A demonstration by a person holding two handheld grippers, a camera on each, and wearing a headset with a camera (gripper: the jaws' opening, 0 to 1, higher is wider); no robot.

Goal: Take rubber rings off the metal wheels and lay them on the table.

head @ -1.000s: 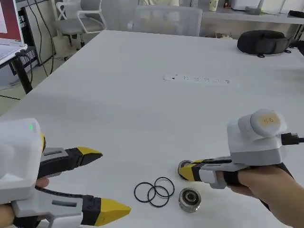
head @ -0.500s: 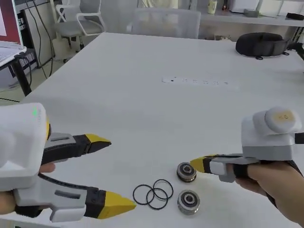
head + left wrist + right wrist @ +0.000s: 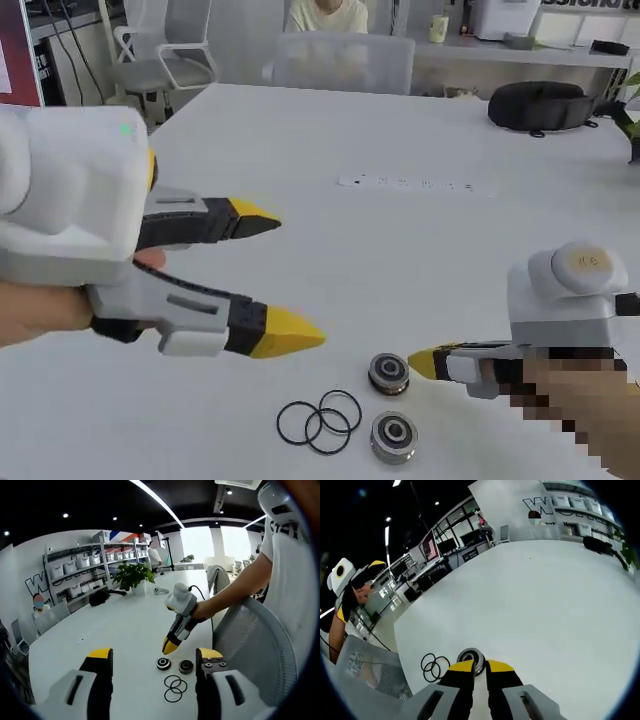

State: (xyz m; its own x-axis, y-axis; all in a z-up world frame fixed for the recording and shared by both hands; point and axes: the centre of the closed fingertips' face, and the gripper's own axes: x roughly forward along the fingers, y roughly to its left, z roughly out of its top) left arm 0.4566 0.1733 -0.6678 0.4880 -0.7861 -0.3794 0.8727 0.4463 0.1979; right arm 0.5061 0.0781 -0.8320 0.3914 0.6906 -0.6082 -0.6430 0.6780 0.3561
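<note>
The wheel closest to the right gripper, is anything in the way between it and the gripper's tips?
Nothing visible. The right gripper has its tips right next to that wheel, with only bare table between. The other wheel and the three loose rings lie nearer the person, off that line.

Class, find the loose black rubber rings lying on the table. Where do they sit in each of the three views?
Head view: rings at bottom centre.
Left gripper view: rings low in the picture, between the two jaws.
Right gripper view: rings at lower left, beside the jaws.
Shared landmark: the wheel just ahead of the right gripper.
</note>
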